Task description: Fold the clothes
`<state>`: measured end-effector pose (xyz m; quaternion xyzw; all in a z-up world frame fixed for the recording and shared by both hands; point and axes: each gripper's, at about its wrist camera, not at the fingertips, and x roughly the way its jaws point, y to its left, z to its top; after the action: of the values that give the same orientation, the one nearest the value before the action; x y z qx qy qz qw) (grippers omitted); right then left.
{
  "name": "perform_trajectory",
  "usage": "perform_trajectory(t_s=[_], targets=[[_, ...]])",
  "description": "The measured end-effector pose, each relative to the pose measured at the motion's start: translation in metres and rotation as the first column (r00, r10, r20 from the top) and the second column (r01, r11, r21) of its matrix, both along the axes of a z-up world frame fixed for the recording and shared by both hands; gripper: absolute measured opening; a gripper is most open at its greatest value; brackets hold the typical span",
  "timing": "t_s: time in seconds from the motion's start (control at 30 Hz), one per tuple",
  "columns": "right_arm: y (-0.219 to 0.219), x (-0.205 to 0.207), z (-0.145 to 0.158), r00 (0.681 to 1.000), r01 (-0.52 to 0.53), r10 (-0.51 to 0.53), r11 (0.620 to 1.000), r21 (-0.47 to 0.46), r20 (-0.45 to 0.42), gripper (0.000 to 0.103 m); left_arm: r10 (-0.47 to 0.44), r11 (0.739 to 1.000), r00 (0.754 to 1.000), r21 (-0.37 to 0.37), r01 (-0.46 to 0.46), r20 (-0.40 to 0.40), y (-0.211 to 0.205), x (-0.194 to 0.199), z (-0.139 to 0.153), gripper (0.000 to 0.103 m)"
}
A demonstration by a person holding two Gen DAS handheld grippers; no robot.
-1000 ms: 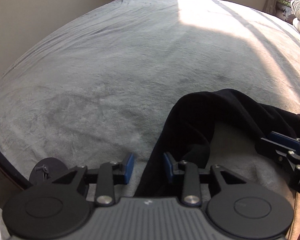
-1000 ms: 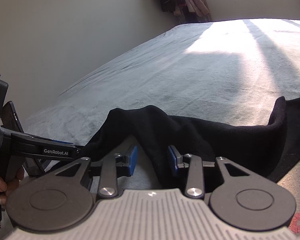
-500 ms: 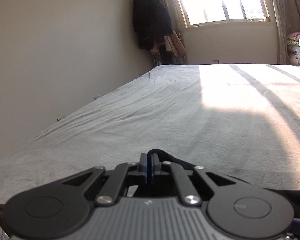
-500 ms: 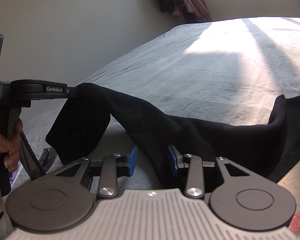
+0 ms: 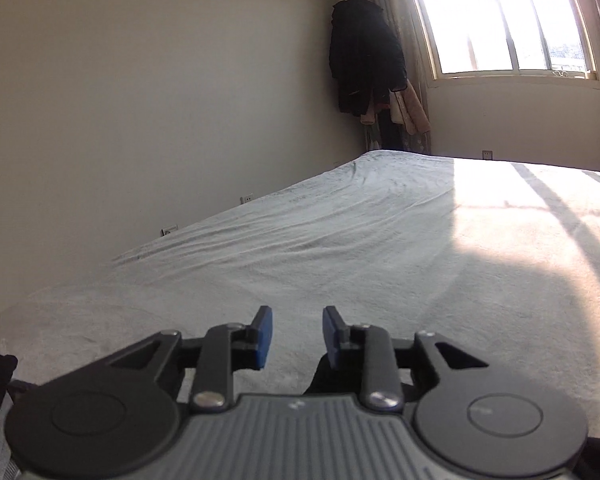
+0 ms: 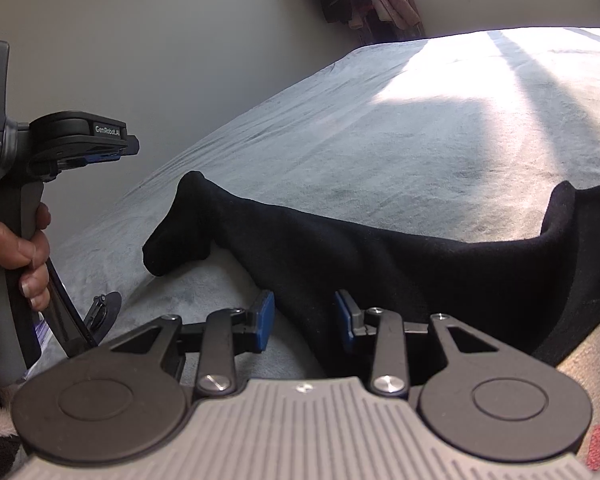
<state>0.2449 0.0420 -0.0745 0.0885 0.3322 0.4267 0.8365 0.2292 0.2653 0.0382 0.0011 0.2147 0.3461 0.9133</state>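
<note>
My left gripper (image 5: 296,336) was opening, nothing between its pads; the black garment (image 6: 380,256) lay below it. My right gripper (image 6: 304,322) straddled the cloth, unclamped. The loose cuff could slump and spoil the fold.

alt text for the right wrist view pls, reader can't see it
A black garment lies crumpled across a grey bedspread, one fold running between the open blue-padded fingers of the right hand-held gripper. At left, a hand holds the left hand-held gripper above the bed, nothing in it, jaws opening. Sunlight falls across the far side.
</note>
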Motion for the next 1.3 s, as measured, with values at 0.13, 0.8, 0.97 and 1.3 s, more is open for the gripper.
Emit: perform_trajectory(t_s=[0.13, 0.8, 0.97, 1.3], targets=[[-0.001, 0.0, 0.001, 1.0, 0.0, 0.0, 1.0, 0.001, -0.002, 0.038, -0.021, 0.961, 0.998, -0.275, 0.036, 0.058, 0.01, -0.013, -0.006, 0.053], [-0.004, 0.004, -0.001, 1.0, 0.006, -0.005, 0.999, 0.035, -0.028, 0.038, 0.27, 0.722, 0.961, -0.672, -0.165, 0.054, 0.1, 0.04, -0.08, 0.05], [-0.004, 0.005, -0.001, 1.0, 0.007, -0.006, 0.999, 0.037, -0.029, 0.038, 0.334, 0.621, 0.939, -0.768, -0.157, 0.078, 0.121, 0.037, -0.087, 0.015], [-0.003, 0.007, -0.002, 0.999, 0.007, -0.006, 0.999, 0.042, -0.033, 0.038, 0.149, 0.699, 0.925, -0.699, 0.151, 0.349, 0.097, 0.035, -0.049, 0.009]])
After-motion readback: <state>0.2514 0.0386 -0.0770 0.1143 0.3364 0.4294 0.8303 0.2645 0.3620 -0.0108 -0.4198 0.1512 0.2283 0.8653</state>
